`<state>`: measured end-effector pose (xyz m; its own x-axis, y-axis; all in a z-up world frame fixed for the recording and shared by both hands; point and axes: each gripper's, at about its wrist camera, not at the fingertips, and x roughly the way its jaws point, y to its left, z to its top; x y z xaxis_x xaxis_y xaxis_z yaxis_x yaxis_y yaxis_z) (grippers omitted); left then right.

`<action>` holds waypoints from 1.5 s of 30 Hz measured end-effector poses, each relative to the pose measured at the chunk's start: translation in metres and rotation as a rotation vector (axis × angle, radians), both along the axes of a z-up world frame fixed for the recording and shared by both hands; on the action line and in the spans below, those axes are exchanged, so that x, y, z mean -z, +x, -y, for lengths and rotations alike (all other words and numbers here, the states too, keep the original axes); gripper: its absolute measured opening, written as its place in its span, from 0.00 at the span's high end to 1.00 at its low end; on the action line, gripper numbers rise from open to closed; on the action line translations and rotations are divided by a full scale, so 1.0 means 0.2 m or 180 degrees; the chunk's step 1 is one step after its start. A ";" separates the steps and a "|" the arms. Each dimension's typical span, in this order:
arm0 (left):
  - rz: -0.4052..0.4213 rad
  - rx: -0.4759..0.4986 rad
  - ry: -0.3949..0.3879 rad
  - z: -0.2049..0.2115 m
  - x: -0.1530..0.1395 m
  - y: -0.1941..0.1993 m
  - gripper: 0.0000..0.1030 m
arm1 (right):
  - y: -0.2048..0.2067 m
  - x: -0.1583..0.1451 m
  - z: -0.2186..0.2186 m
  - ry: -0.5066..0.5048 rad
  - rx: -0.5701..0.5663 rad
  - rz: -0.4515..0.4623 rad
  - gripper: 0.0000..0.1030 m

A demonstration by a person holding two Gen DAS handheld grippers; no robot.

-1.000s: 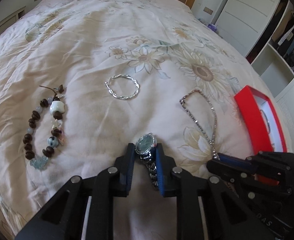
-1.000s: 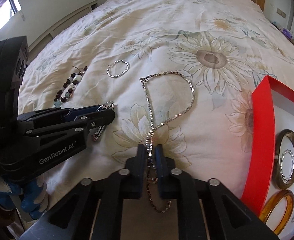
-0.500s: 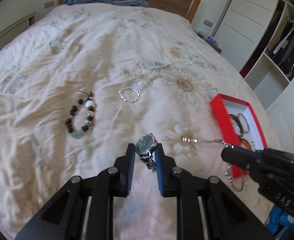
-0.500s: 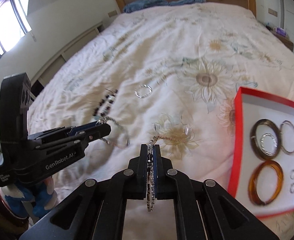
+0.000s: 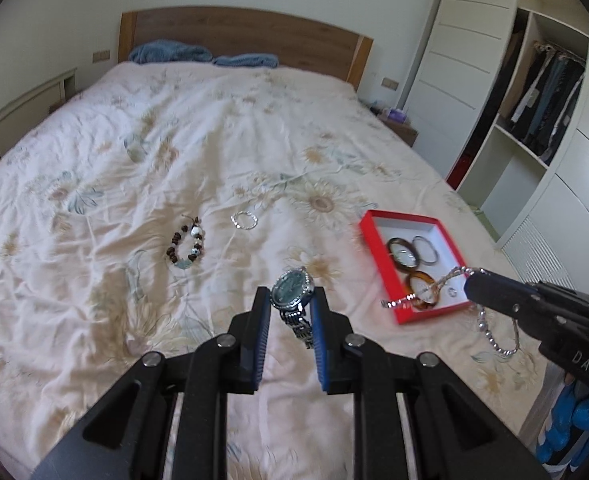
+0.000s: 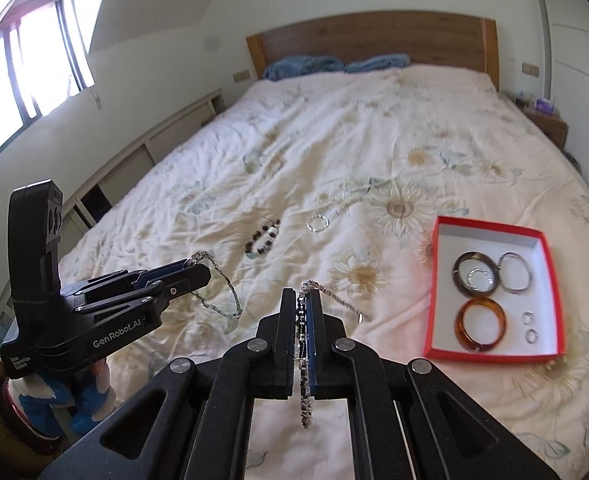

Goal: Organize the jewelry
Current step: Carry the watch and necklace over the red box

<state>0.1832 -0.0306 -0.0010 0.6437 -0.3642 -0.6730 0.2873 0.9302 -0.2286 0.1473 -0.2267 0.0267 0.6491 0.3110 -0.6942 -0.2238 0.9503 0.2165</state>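
Left claw: your left claw [image 5: 290, 312] pinches the silver wristwatch with the blue-green dial [image 5: 292, 289] by the top of its metal band, held up over the bed.
Right claw: your right claw [image 6: 303, 312] is pressed together on the silver link chain [image 6: 303, 344], whose loose ends hang free on both sides.
Risk, chain: the dangling ends could swing and snag the rim of the red cardboard box with the white inside [image 6: 494, 225], or land draped over its wall.
Risk, watch: the grip is narrow and the band hangs below, so a quick turn may let it slip.
Risk, box: the bangles already fill much of it; a careless drop could tangle chain with them.
Left behind: the brown and pale beaded bracelet [image 5: 185, 245] and the twisted silver hoop [image 5: 244, 221] lie on the bed, apart from the box.
Surface: a cream floral quilt [image 5: 134, 184], soft and creased, so the box may tip if pushed.
Room: wooden headboard, window to the left, white wardrobe to the right.
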 end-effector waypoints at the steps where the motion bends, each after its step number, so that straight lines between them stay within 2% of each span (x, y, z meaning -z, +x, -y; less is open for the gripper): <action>1: 0.0036 0.0007 0.0002 0.00 -0.03 -0.04 0.82 | -0.05 -0.03 0.01 0.0001 0.0012 0.0043 0.95; 8: 0.0296 0.0113 0.0000 0.08 -0.20 -0.29 0.82 | -0.32 -0.22 0.06 0.0001 0.0099 0.0358 0.95; 14: 0.0478 0.0293 0.0016 0.20 -0.30 -0.48 0.82 | -0.53 -0.32 0.12 0.0006 0.0202 0.0570 0.95; 23: 0.0545 0.0467 0.0072 0.35 -0.36 -0.58 0.82 | -0.68 -0.37 0.30 0.0093 0.0372 0.0730 0.95; 33: 0.0301 0.0597 0.0187 0.58 -0.25 -0.43 0.82 | -0.59 -0.27 0.59 0.0204 0.0623 0.0645 0.95; 38: 0.0099 0.0739 0.0238 0.78 -0.12 -0.25 0.82 | -0.47 -0.16 0.75 0.0213 0.0748 0.0511 0.95; 45: -0.0188 0.0871 0.0261 1.07 0.09 0.06 0.82 | -0.19 0.02 0.97 0.0197 0.0848 0.0292 0.95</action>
<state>0.1954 -0.2453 -0.0185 0.4877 -0.4618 -0.7408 0.5185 0.8360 -0.1797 0.1102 -0.4201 0.0218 0.7729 0.1610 -0.6138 0.0107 0.9638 0.2664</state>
